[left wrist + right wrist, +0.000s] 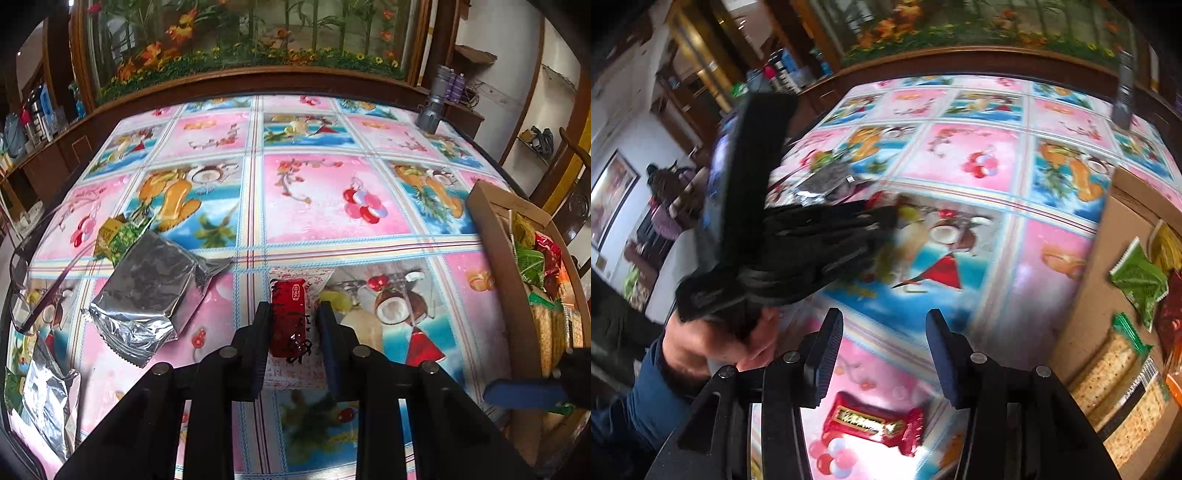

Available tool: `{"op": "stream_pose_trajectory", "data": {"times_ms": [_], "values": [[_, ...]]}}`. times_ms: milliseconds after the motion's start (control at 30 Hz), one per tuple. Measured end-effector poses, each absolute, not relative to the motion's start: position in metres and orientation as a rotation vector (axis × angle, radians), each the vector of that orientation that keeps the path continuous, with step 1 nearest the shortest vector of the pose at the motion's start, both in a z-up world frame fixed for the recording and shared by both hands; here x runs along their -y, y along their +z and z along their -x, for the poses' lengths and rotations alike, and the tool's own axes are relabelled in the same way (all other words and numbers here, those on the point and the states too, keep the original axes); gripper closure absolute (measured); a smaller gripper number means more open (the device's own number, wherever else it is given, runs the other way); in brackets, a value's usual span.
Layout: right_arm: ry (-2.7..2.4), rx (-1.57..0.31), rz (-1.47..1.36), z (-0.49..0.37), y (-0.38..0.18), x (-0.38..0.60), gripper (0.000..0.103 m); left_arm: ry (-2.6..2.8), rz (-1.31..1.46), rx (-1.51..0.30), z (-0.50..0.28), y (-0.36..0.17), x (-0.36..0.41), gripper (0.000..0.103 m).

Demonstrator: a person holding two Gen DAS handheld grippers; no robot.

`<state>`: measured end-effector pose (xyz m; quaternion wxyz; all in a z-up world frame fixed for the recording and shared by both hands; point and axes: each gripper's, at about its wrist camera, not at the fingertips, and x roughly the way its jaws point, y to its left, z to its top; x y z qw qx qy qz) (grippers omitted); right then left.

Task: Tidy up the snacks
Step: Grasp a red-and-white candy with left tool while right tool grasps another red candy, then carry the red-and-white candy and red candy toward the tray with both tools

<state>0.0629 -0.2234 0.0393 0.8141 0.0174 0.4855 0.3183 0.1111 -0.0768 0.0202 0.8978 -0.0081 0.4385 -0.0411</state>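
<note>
Floral tablecloth (pixel 314 206); left claw (pixel 294 314) half-hides red-and-white snack packet (pixel 291 321)

Crinkled silver foil packet (pixel 147 291) (shiny), glossy tablecloth (pixel 314 206), matt cardboard box (pixel 491 236).

The table (pixel 303 206) is covered with a glossy cloth printed in pink and blue squares with fruit and coconuts. On its left part lie a silver foil packet (pixel 147 288), a green and yellow packet (pixel 114 236) just behind it, a pair of glasses (pixel 26 280) and a second foil packet (pixel 44 398) at the near edge. A cardboard box (pixel 491 236) stands at the right side, a grey flashlight (pixel 432 110) stands at the far right corner, and a red candy (pixel 875 424) lies on a pink square near the front.
</note>
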Motion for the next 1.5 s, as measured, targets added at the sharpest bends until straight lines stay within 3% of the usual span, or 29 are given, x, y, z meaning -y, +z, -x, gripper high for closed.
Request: {"op": "stream_pose_trajectory", "data": {"times_ms": [233,400,700,900,1133,1200,1233,1267,1367,1500], "values": [[0.666,-0.983,-0.179,-0.073,0.050,0.245,0.052,-0.162,0.118,-0.859,-0.103,0.043,0.063,0.083],[0.683,-1.003,-0.118,-0.070,0.047,0.227,0.052,-0.195,0.157,-0.745,-0.082,0.073,0.031,0.083],[0.956,-0.950,0.215,-0.014,0.055,0.185,0.048,-0.181,0.178,-0.805,-0.092,0.059,0.015,0.083],[0.984,-0.993,0.642,0.019,0.043,0.178,0.048,-0.210,0.155,-0.785,-0.085,0.062,0.023,0.083],[0.956,-0.995,0.827,0.016,0.020,0.164,0.048,-0.210,0.161,-0.793,-0.086,0.061,0.022,0.083],[0.980,-1.022,0.809,0.011,0.018,0.164,0.055,-0.203,0.168,-0.801,-0.087,0.059,0.021,0.083],[0.981,-1.038,0.790,0.008,0.019,0.165,0.072,-0.202,0.171,-0.803,-0.088,0.058,0.020,0.083],[0.960,-1.053,0.777,0.004,0.019,0.165,0.076,-0.203,0.175,-0.803,-0.088,0.058,0.020,0.083],[0.874,-1.080,0.670,-0.022,0.020,0.172,0.080,-0.201,0.173,-0.798,-0.087,0.058,0.019,0.083],[0.605,-1.112,0.314,-0.079,0.020,0.190,0.080,-0.199,0.174,-0.798,-0.088,0.057,0.020,0.083]]}}
